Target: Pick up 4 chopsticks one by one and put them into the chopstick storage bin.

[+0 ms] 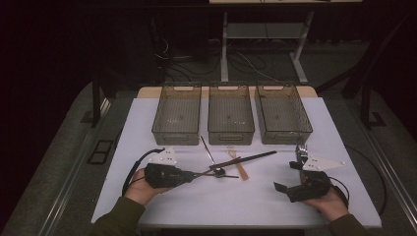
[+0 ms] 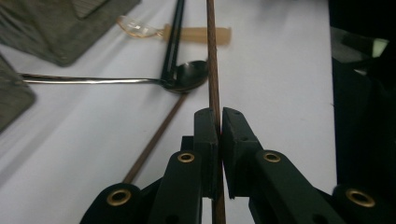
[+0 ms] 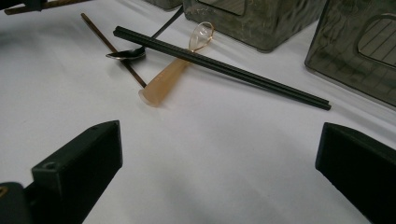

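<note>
My left gripper (image 1: 193,173) (image 2: 219,121) is shut on a thin brown chopstick (image 2: 211,56) that runs straight out past its jaws. A second brown chopstick (image 2: 154,140) (image 3: 112,46) lies slanted on the white table (image 1: 162,206). Its far end meets the bowl of a metal spoon (image 2: 191,74) (image 3: 126,53) (image 1: 208,150). A pair of black chopsticks (image 1: 248,159) (image 3: 219,65) lies across an amber plastic spoon (image 3: 170,79) (image 2: 196,33) (image 1: 239,167). My right gripper (image 1: 287,176) (image 3: 219,158) is wide open over bare table, nearer than the utensils, holding nothing.
Three translucent grey bins stand in a row at the back: left (image 1: 177,115), middle (image 1: 230,115), right (image 1: 283,115). Beyond the table are dark floor, cables and the legs of another table (image 1: 224,54).
</note>
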### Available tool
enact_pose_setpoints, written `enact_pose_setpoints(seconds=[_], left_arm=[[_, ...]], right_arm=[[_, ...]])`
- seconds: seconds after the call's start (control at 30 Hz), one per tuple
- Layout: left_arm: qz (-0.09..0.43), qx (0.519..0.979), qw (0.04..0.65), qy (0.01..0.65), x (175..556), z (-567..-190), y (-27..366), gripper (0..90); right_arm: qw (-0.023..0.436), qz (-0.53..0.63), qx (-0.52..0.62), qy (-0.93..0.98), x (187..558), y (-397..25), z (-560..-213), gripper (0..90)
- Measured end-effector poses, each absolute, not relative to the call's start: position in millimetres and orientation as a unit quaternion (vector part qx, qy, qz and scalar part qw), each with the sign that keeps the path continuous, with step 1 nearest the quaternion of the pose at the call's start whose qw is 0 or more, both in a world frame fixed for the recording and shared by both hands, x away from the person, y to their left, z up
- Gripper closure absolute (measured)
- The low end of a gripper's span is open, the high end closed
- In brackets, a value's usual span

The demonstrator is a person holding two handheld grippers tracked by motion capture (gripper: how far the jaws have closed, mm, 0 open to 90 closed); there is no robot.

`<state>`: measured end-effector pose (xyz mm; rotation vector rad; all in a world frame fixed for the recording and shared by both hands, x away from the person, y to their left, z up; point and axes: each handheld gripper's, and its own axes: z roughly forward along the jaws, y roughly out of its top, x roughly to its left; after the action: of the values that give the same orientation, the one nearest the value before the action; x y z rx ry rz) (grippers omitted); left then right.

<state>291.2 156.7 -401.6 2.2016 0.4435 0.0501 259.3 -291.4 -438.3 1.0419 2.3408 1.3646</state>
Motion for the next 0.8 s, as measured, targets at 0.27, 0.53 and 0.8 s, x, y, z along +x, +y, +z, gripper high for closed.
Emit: enact_pose_setpoints(seconds=[0.27,0.53,0.8], left_arm=[[0.057,0.871,0.434,0.223,303,-391,158,85.3],[0.079,0.861,0.432,0.255,314,-385,159,85.4],[0.103,0.855,0.428,0.274,326,-377,161,85.4]], right_arm=[[0.119,0.465,0.354,0.803,258,-291,-438,0.3],[0.119,0.465,0.356,0.802,258,-291,-438,0.4],[0.119,0.465,0.358,0.801,258,-291,-438,0.4]])
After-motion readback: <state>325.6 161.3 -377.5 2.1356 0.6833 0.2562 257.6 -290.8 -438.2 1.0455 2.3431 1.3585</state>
